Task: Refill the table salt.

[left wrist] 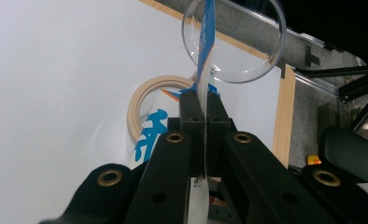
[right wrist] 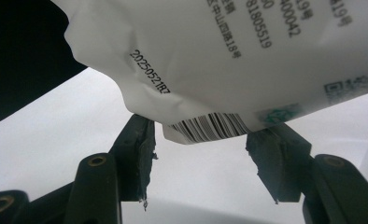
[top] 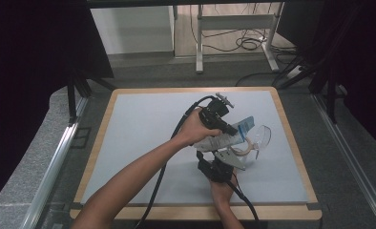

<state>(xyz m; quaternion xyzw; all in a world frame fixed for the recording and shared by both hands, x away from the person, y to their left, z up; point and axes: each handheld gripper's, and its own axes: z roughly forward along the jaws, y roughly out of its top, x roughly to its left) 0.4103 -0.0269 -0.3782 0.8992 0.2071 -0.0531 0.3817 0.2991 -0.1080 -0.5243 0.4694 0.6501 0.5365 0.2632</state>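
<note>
Cameras: one fixed overhead, one riding on each gripper.
High view looks forward and down over the whole table (top: 129,124), from well back. Left gripper view looks along its jaws, close on the pouch (left wrist: 205,42) edge. Right gripper view looks up at the pouch underside, very near. All three share the pouch.

A desk (top: 143,143) with a pale grey top and wooden rim carries a tape ring (top: 241,150) and a clear round lid (top: 261,136) right of centre.
</note>
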